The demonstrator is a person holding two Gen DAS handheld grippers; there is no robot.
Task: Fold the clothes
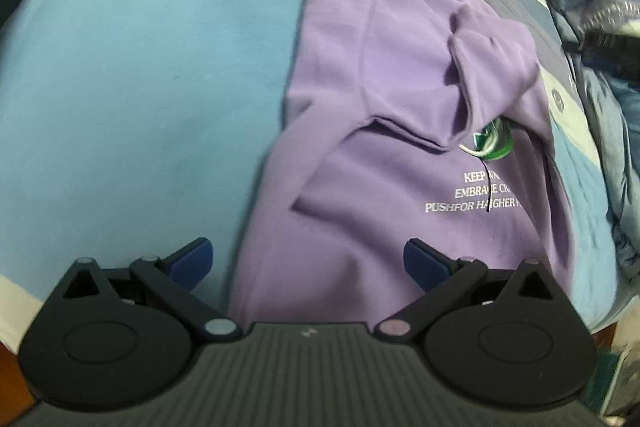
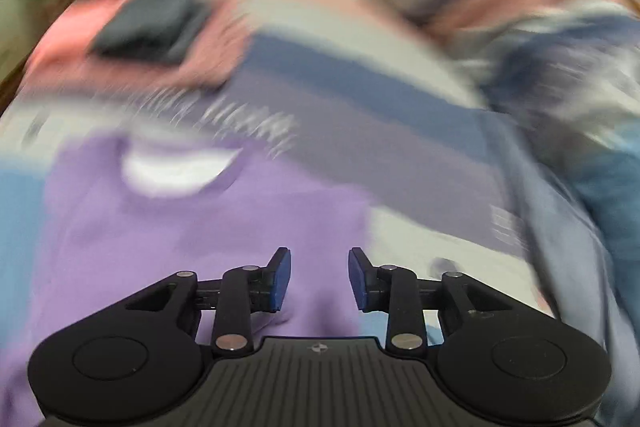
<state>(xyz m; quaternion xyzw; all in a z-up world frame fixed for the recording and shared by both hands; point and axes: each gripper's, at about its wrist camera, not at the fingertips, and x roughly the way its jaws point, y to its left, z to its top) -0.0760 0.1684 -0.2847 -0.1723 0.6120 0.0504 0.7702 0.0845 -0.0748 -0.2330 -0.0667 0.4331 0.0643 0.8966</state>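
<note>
Purple T-shirt (image 1: 360,107): partly folded, one sleeve turned across the chest print, spread on blue-and-pale bedsheet (image 1: 140,87). Left hand-held gripper (image 1: 308,261): spread wide, empty, above shirt's hem. Right hand-held gripper (image 2: 319,279): parted, nothing between pads, over shirt near collar. Rumpled bedding (image 1: 600,27) alongside shirt.

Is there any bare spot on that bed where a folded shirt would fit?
Yes: the wide light-blue stretch of bedsheet, bordered by the purple printed T-shirt on one side and the pale sheet band at the far edge, lies bare. Beyond the shirt's other side it is crowded: a heap of rumpled blue, grey and pink clothes fills that end.
</note>
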